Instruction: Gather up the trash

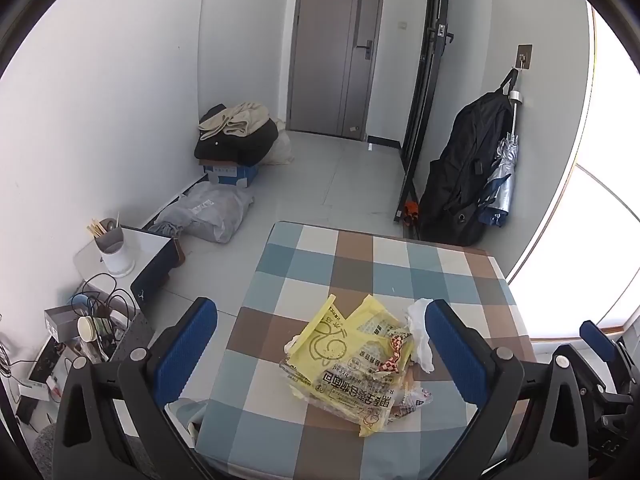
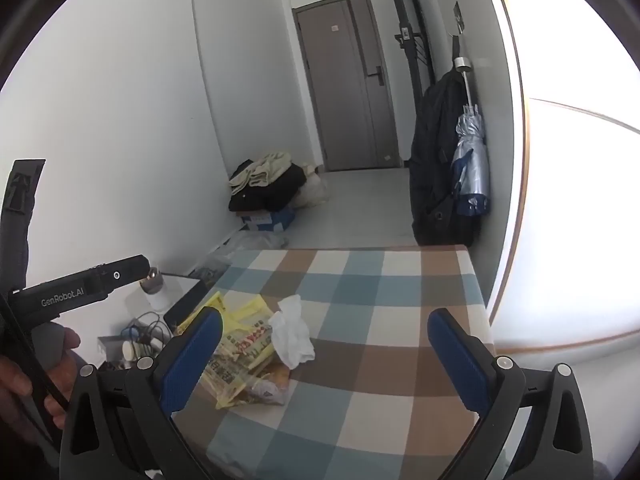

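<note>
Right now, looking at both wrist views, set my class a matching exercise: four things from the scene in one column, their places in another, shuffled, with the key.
Things:
1. yellow wrappers
2. white tissue
3. folded umbrella
4. beige cloth

Places:
A. hanging on the wall beside the black bag
B. on the dark pile by the door
C. on the checked table, under the tissue's edge
D. on the table, against the wrappers

Pairs: 1-C, 2-D, 3-A, 4-B

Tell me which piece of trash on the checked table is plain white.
The crumpled tissue. It lies at the right edge of the pile, white and unprinted, while the wrappers beside it are yellow or clear plastic with printing.
</note>
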The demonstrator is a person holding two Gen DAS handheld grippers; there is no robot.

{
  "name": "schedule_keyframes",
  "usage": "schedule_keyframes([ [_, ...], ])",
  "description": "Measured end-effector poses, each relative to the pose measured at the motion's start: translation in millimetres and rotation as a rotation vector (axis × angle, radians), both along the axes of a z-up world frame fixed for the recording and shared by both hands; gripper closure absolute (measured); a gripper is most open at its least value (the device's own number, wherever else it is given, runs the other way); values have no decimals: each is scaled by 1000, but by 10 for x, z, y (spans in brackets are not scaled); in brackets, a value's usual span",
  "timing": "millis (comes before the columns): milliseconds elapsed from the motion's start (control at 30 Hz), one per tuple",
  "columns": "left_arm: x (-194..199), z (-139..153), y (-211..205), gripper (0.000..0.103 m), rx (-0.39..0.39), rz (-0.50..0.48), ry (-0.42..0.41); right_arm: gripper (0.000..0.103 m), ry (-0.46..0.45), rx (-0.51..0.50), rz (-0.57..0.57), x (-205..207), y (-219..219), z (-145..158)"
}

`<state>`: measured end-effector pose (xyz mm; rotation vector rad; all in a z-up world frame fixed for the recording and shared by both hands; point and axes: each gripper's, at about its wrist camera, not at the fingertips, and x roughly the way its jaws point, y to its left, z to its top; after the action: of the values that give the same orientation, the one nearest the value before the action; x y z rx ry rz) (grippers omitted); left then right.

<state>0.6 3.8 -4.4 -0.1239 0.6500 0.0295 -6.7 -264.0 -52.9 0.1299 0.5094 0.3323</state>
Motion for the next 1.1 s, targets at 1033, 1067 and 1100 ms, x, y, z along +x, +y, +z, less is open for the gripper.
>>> schedule_keyframes([
  [1033, 5, -38, 4, 1, -14, -22, 20, 0, 3, 6, -8, -13, 6, -28],
  [1067, 3, -37, 4, 1, -16, -24, 20, 0, 3, 6, -8, -13, 4, -26],
  [1100, 5, -31, 13, 1, -18, -25, 20, 0, 3, 6, -9, -16, 4, -25],
])
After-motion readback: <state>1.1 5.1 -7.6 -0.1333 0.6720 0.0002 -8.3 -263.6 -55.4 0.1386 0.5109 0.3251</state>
